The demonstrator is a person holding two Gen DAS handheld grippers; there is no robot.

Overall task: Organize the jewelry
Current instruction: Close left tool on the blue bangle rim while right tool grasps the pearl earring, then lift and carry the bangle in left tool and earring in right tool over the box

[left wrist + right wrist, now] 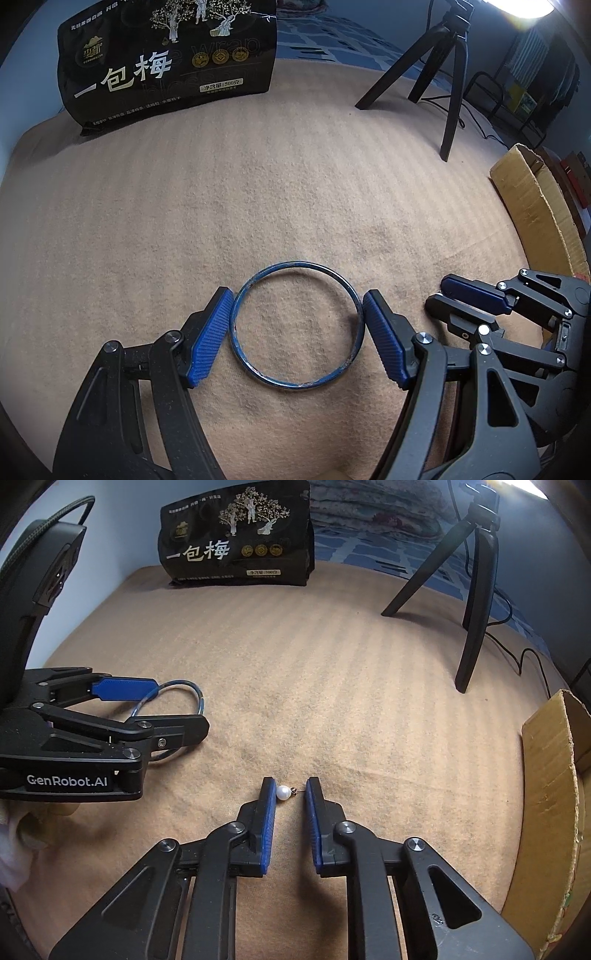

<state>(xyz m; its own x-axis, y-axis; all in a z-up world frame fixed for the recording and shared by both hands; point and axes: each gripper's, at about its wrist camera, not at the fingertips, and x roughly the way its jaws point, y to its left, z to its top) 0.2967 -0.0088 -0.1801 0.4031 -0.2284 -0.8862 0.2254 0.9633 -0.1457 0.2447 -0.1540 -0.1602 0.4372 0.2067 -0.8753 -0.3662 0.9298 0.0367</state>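
A thin blue bangle (295, 263) lies flat on the tan cloth (258, 177). My left gripper (297, 293) straddles it, and its blue pads touch the ring's left and right sides. The right wrist view shows the same bangle (199, 701) between the left gripper's (181, 705) fingers. A small white pearl earring (283, 793) with a metal hook sits between the pads of my right gripper (291, 782). The pearl rests against the left pad and the thin wire reaches the right pad. In the left wrist view the right gripper (439, 295) sits just right of the bangle with its jaws narrow.
A black snack bag (166, 62) stands at the back of the cloth. A black tripod (454, 92) with a cable (524, 657) stands back right. An open cardboard box (546, 794) borders the right edge. A hand in a white sleeve (14, 830) shows at the lower left.
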